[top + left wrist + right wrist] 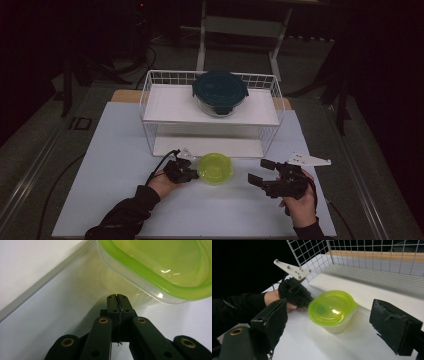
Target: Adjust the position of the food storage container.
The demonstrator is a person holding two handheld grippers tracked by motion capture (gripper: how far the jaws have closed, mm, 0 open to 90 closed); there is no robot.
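A: Biggest thing first: the white wire rack (pixel 150 107) stands at the back of the table (pixel 110 200), with a dark-lidded glass container (pixel 220 92) on its upper shelf. Where is the tub?

B: The green-lidded tub (pixel 215 168) sits on the table just in front of the rack's lower shelf, between the two grippers

A: How will it handle?

B: I judge it light and apparently empty, thin clear plastic that flexes under a squeeze, and smooth, so it may slide or tip rather than lift. The lid rim looks stiffest; I would grip across the wall just under it

A: And the tongs?

B: The left gripper (pixel 117 297) has its jaws pressed together on nothing, tips right at the tub's lower wall. The right gripper (pixel 261 172) stands spread wide and empty, near the tub's other side
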